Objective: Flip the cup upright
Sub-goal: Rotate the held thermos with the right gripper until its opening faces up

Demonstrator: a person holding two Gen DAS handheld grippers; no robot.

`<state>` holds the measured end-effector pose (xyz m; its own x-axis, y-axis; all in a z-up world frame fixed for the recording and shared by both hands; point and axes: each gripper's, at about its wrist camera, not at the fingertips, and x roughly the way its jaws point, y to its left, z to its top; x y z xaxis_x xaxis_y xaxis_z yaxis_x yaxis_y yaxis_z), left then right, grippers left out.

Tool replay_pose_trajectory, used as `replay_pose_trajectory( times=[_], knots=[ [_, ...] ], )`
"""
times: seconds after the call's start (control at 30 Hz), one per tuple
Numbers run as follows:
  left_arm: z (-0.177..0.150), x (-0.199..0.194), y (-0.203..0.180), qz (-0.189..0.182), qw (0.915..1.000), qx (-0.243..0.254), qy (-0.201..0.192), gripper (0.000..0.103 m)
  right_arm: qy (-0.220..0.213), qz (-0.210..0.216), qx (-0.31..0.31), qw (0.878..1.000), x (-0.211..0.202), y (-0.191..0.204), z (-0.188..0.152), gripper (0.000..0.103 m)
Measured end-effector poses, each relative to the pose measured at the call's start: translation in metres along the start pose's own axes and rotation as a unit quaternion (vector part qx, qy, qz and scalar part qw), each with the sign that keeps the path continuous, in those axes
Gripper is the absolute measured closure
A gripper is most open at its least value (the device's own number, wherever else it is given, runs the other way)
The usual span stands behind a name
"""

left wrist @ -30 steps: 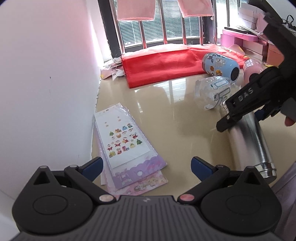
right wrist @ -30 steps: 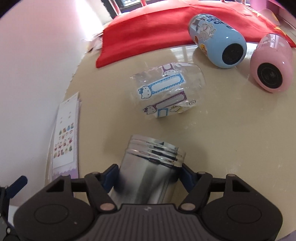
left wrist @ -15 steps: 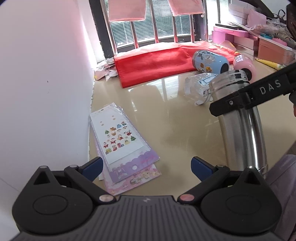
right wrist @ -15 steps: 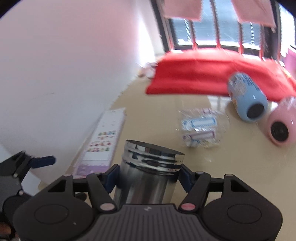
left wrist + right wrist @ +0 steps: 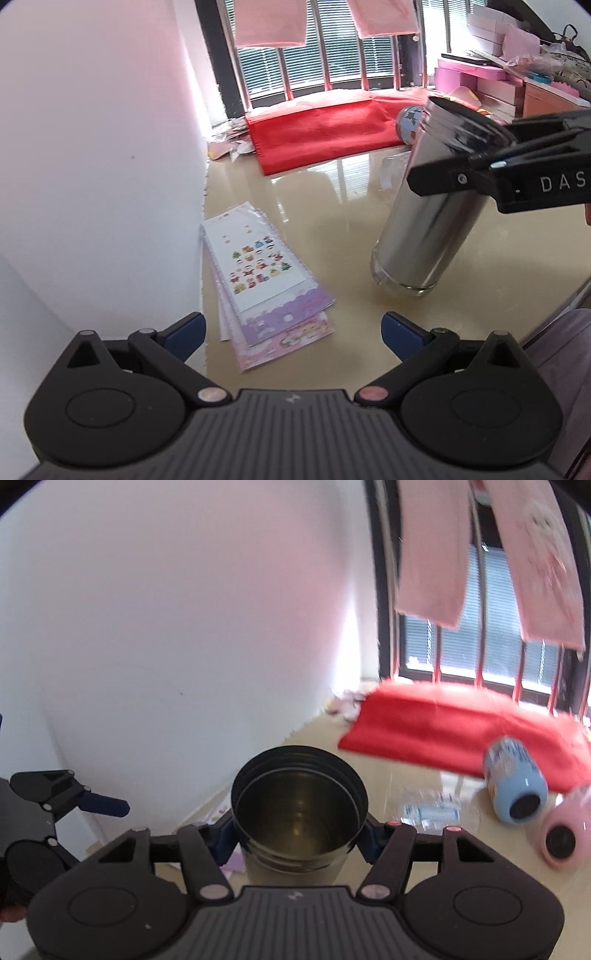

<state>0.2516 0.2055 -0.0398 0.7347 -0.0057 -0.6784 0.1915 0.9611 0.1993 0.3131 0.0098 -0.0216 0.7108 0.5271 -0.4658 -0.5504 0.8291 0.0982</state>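
The right tool [image 5: 297,840] grips the steel cup [image 5: 424,206] near its rim, base on the table [image 5: 332,229]; the left tool [image 5: 291,328] gapes empty.

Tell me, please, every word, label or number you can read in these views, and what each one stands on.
"DAS": white letters on the side of the right gripper, cut off by the frame edge.
Sticker sheets: small pictures only, any print too small to read.
Blue cup: its printing is blurred, unreadable.
Clear sticker packet: blurred, unreadable.

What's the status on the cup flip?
Right gripper shut on steel cup, mouth up, tilted, base on table. Left gripper open, idle. Nothing blocking.
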Motion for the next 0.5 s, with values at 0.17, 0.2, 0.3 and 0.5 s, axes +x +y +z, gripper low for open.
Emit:
replay_pose_trajectory(
  times=[0.17, 0.2, 0.3, 0.5],
  knots=[
    [-0.003, -0.003, 0.005, 0.008, 0.9999, -0.007, 0.003, 0.0, 0.001, 0.013, -0.02, 1.0, 0.014, 0.011, 0.008, 0.041],
    [-0.003, -0.002, 0.005, 0.01, 0.9999, -0.008, 0.004, 0.0, 0.0, 0.014, -0.024, 1.0, 0.017, 0.012, 0.01, 0.042],
    [-0.005, -0.002, 0.006, 0.011, 0.9999, -0.01, 0.004, 0.0, -0.003, 0.013, -0.045, 0.999, 0.025, 0.02, 0.012, 0.042],
    [-0.009, -0.002, 0.007, 0.01, 0.9999, -0.013, 0.005, 0.0, -0.012, 0.006, -0.081, 0.997, 0.041, 0.035, 0.009, 0.042]
  ],
)
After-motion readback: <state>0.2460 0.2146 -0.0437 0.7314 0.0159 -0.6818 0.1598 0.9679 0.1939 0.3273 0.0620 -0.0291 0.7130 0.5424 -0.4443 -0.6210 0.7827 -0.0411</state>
